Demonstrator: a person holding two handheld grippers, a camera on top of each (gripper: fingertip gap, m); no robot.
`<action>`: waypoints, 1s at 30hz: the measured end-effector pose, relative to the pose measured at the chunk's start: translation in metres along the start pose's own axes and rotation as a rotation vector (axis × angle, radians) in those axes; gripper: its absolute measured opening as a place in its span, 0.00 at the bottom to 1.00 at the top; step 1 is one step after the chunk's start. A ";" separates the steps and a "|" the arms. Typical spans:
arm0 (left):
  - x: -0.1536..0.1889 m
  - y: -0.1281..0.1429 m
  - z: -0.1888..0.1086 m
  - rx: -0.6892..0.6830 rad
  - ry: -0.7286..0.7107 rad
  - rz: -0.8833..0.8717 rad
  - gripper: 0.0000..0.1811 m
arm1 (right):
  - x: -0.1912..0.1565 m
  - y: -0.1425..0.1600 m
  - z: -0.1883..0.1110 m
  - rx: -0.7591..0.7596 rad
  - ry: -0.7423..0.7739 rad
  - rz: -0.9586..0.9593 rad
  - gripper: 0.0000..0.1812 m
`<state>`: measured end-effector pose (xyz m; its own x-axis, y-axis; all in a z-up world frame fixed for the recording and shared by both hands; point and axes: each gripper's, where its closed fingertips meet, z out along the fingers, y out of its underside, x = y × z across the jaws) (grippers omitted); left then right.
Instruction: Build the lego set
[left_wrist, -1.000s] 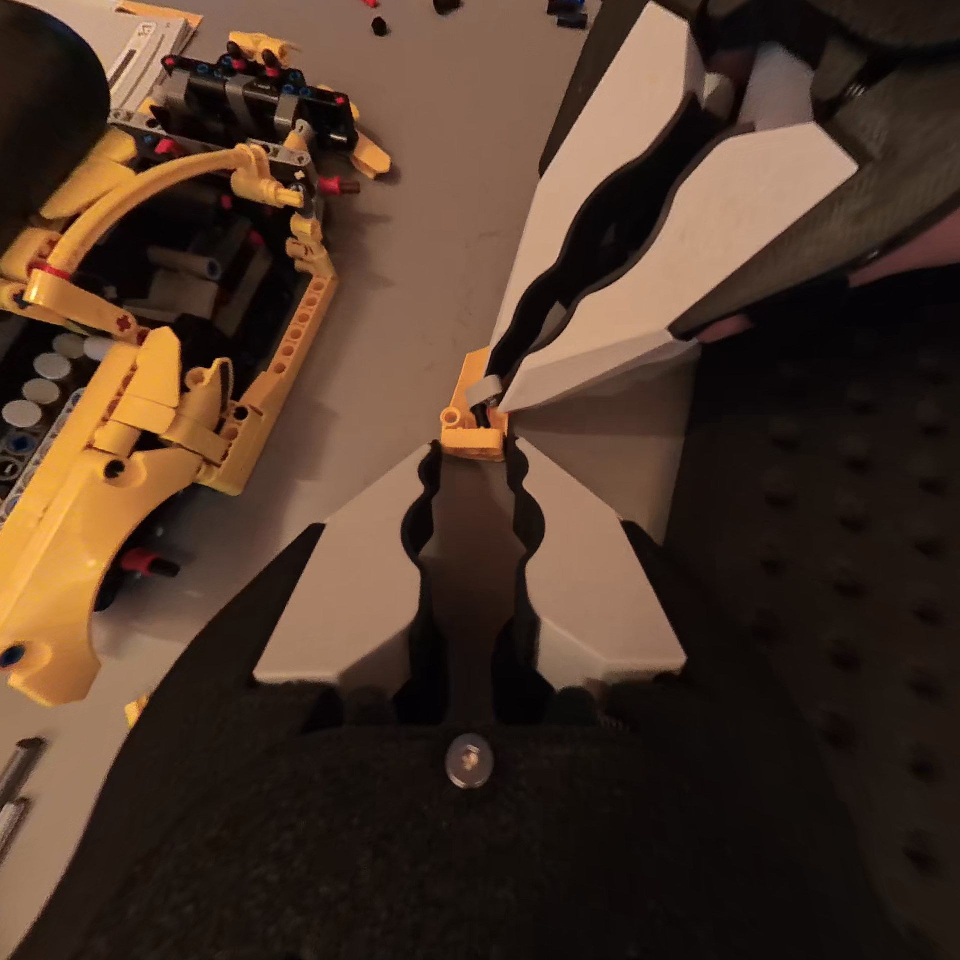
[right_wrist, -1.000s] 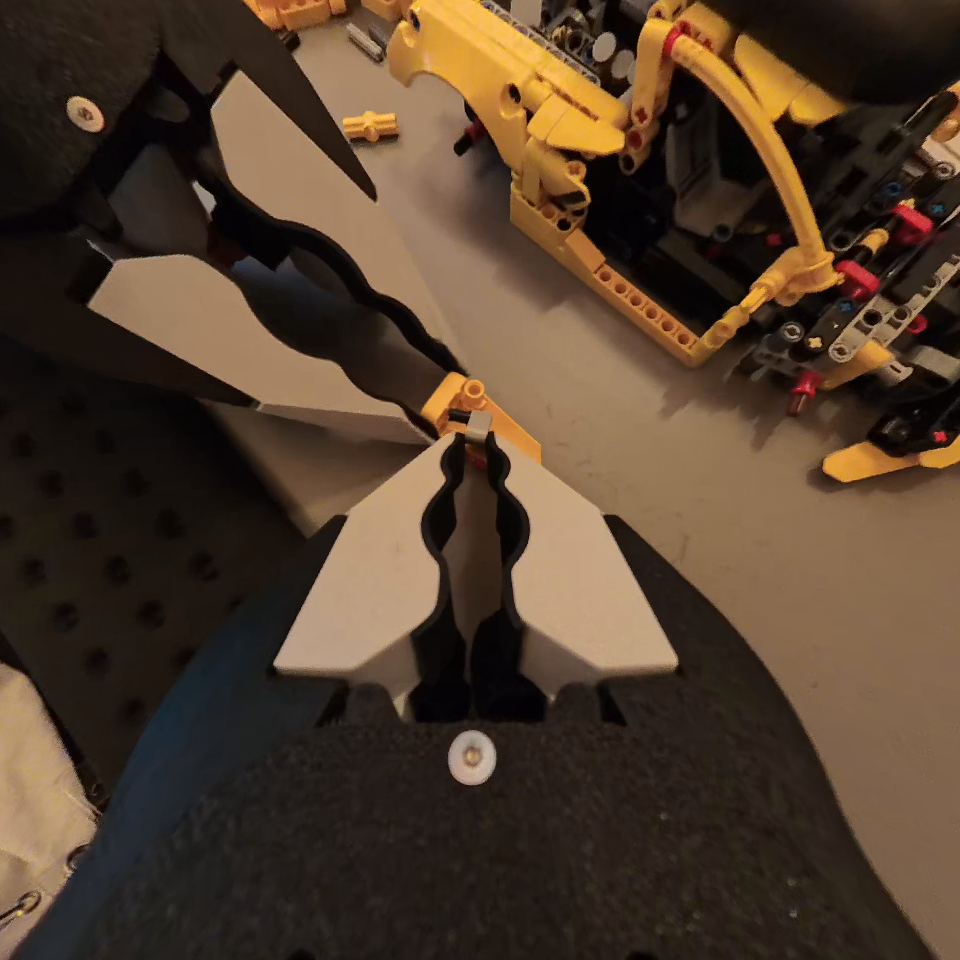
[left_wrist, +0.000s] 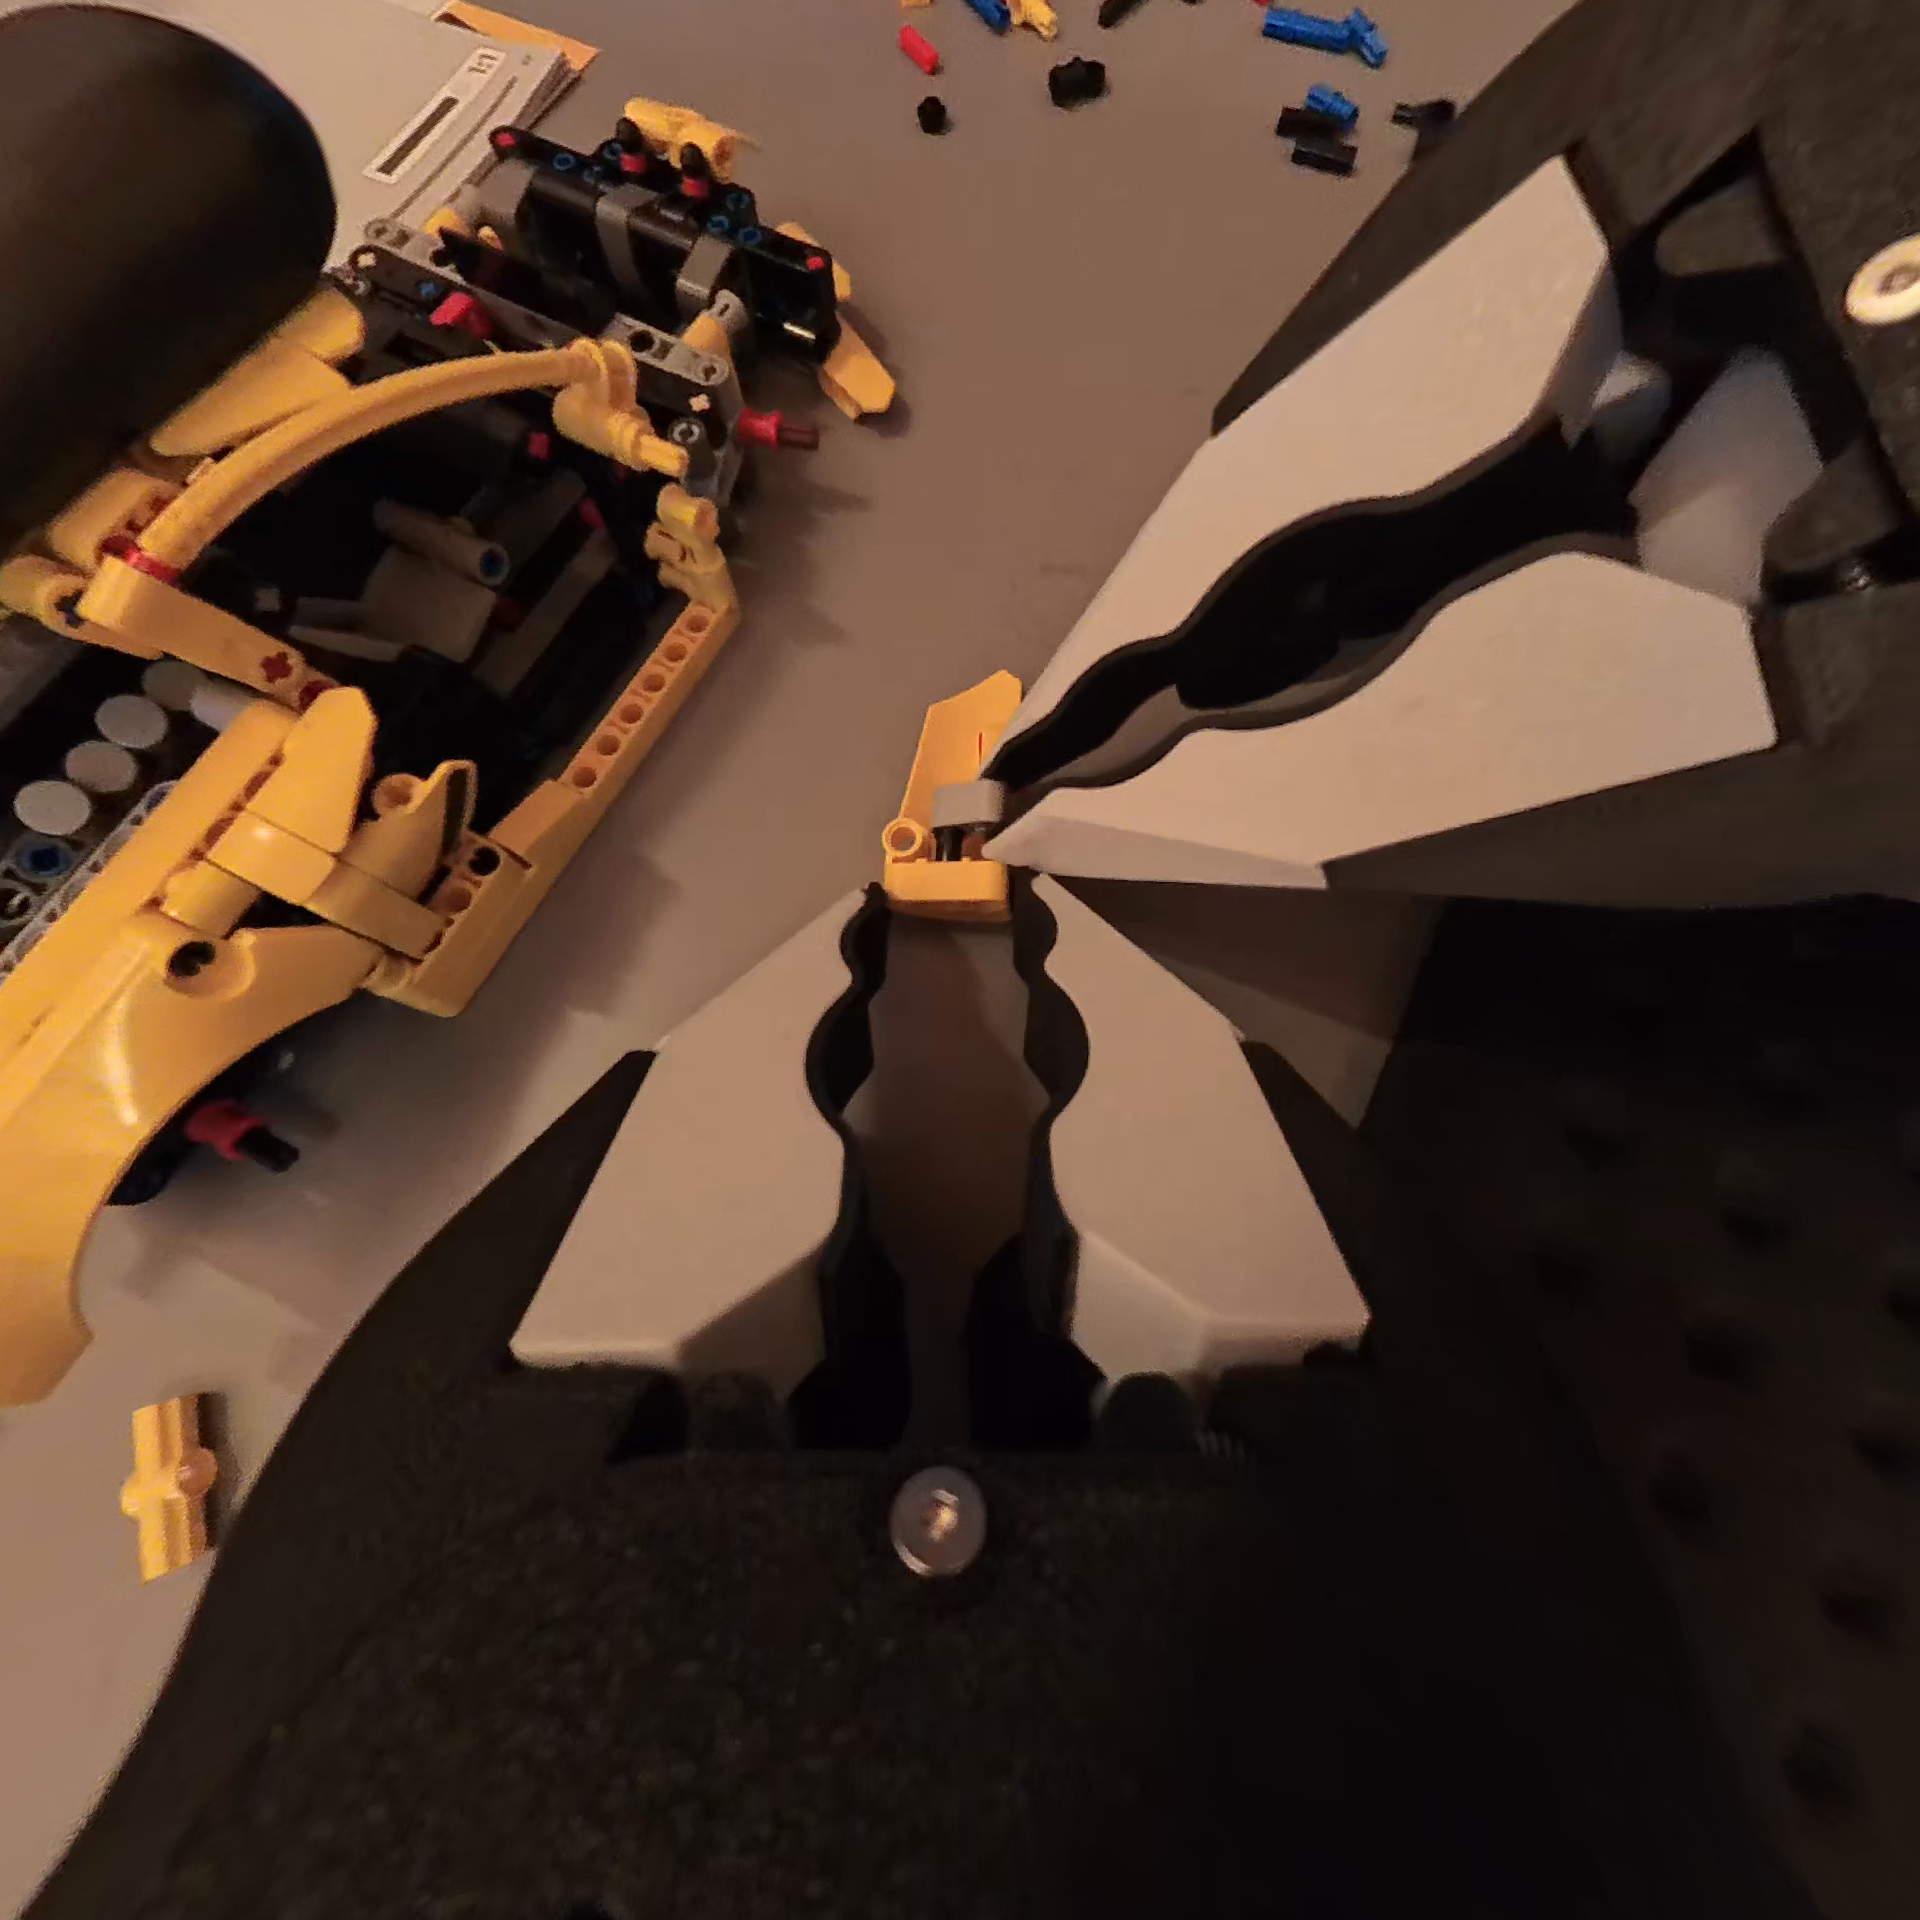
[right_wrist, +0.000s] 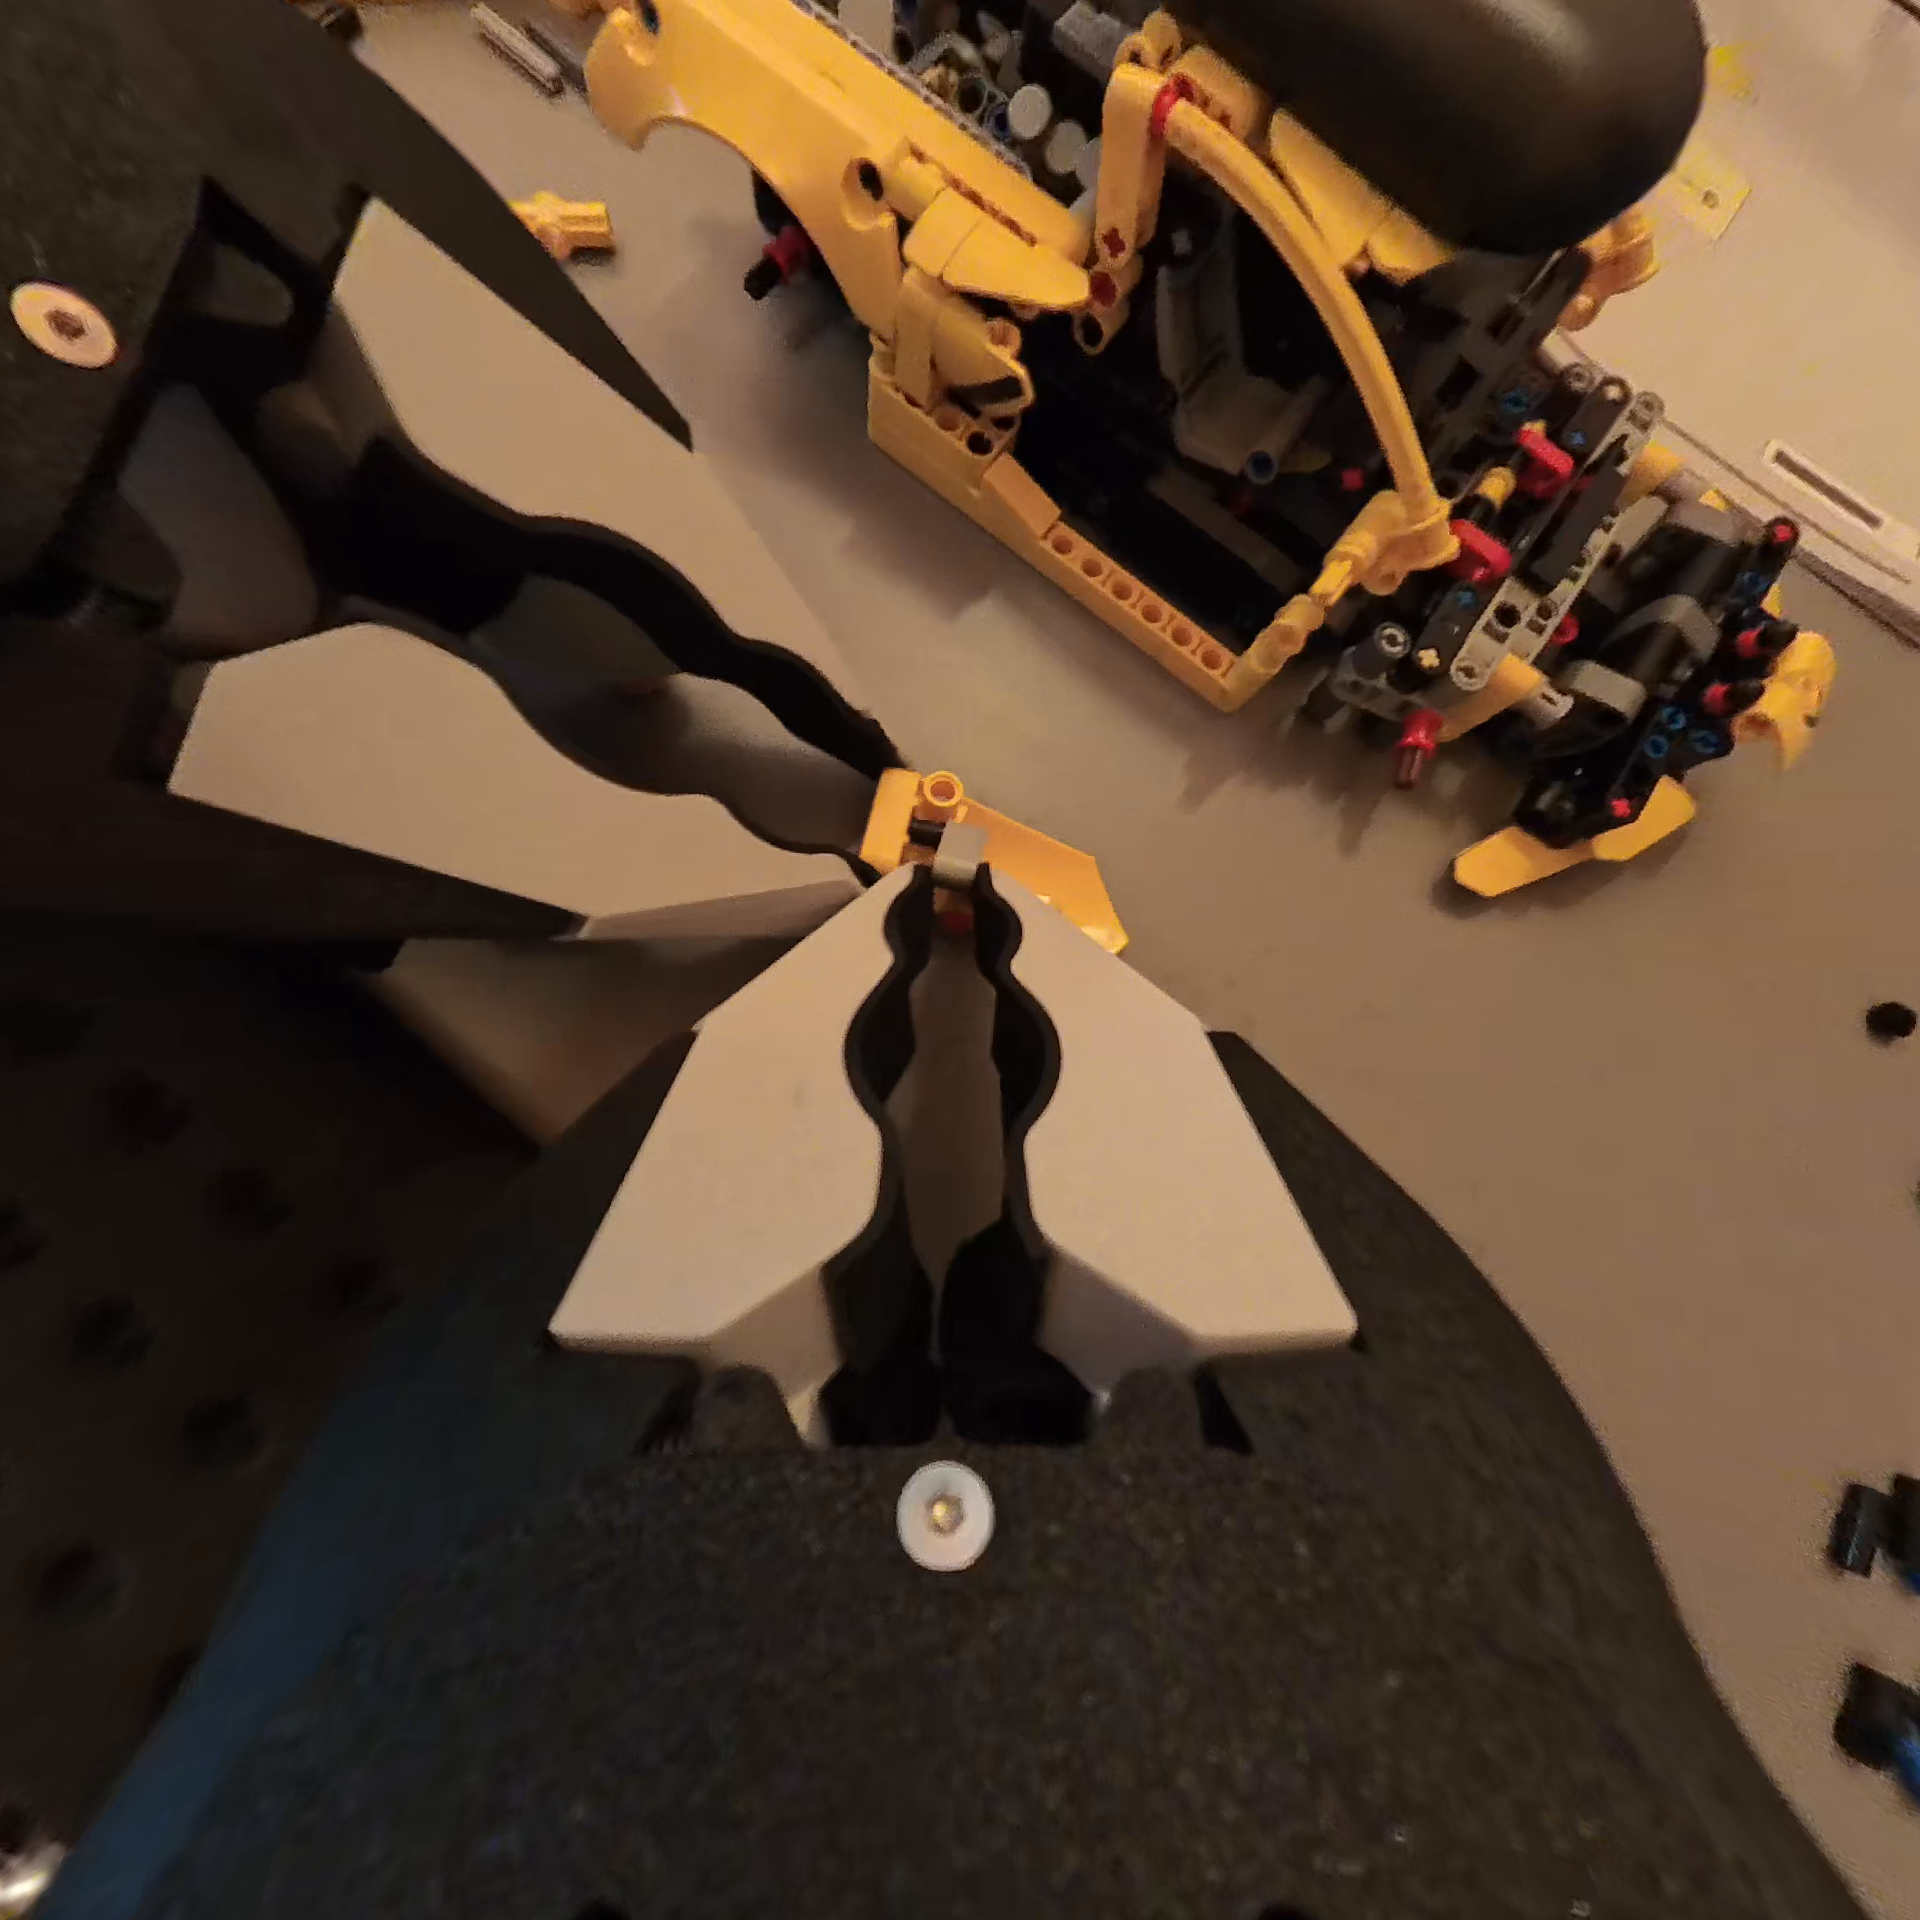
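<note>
My left gripper (left_wrist: 948, 896) is shut on a small yellow panel piece (left_wrist: 951, 764) and holds it above the grey table. My right gripper (right_wrist: 948, 883) is shut on a small grey connector (right_wrist: 956, 854) that sits against that yellow panel (right_wrist: 1039, 857). The two grippers meet tip to tip; the right one (left_wrist: 992, 816) comes in from the upper right in the left wrist view, the left one (right_wrist: 868, 821) from the upper left in the right wrist view. The half-built yellow and black lego car (left_wrist: 343, 644) (right_wrist: 1226, 416) lies on the table beside them.
A loose yellow axle connector (left_wrist: 166, 1481) (right_wrist: 569, 220) lies near the car's wheel arch. Small blue, red and black pins (left_wrist: 1314, 104) lie scattered at the far edge. An instruction booklet (left_wrist: 468, 104) lies behind the car. A dark perforated mat (left_wrist: 1683, 1351) borders the table. Only a small space, under 4 cm, lies between the two pairs of fingers.
Both grippers have lifted and pulled back a little from the table with the yellow panel and grey connector still held between them; more of the loose pins and the axle connector are in view.
</note>
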<state>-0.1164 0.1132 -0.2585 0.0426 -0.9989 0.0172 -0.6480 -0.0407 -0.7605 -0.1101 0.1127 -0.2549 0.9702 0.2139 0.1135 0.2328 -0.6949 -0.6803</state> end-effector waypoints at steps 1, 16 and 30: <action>0.000 0.000 0.000 0.000 0.000 -0.002 0.13 | 0.000 -0.001 0.000 0.004 -0.013 -0.016 0.03; 0.006 0.000 0.000 0.004 0.037 0.034 0.13 | -0.006 0.000 -0.009 0.054 -0.313 -0.004 0.06; 0.007 0.000 0.000 0.001 0.034 0.049 0.13 | -0.010 -0.002 -0.015 0.006 -0.653 0.367 0.16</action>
<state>-0.1159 0.1061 -0.2590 -0.0149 -0.9999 0.0016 -0.6477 0.0085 -0.7619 -0.1194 0.1010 -0.2438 0.7479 0.3349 -0.5731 -0.1003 -0.7965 -0.5963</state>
